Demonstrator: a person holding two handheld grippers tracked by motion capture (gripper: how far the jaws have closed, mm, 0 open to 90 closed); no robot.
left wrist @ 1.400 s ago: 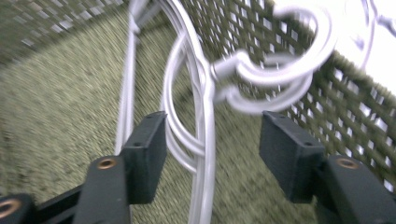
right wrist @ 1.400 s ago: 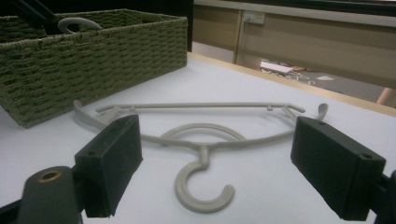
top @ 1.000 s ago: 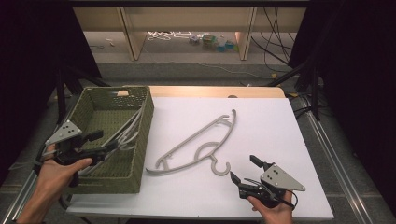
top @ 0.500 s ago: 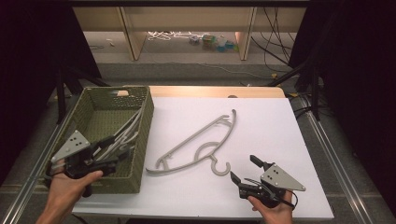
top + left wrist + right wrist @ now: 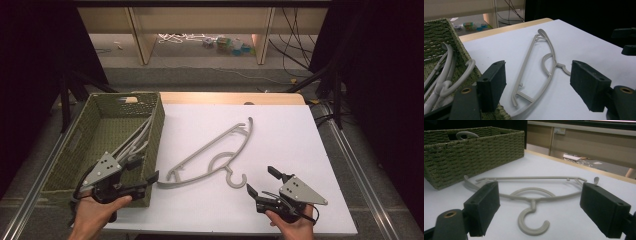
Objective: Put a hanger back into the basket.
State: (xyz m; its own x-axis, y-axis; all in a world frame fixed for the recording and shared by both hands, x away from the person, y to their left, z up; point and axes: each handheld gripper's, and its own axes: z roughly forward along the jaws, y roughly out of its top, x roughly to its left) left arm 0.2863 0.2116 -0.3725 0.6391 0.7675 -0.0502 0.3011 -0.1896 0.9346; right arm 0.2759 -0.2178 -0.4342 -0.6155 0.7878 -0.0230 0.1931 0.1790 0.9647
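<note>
A grey plastic hanger [image 5: 205, 149] lies flat on the white table top, its hook toward the near edge. My left gripper [image 5: 145, 169] hovers open at the near right corner of the green woven basket [image 5: 156, 135], pointing at the hanger's near end with nothing between its jaws. In the left gripper view the hanger [image 5: 550, 53] lies ahead of the open left gripper [image 5: 541, 85]. My right gripper [image 5: 261, 181] rests open near the front edge, just right of the hook. The right gripper view shows the hanger [image 5: 531, 195] in front of the open right gripper [image 5: 544, 207].
Several more grey hangers [image 5: 132, 145] lie in the basket, seen too in the left gripper view as hangers [image 5: 446, 75]. The white table top [image 5: 290, 140] stretches right of the hanger. A wooden shelf unit [image 5: 200, 20] and cables stand beyond the table.
My left hand has moved from the basket's left side across to its near right corner, toward the hanger's end. The right gripper and the hanger have stayed put.
</note>
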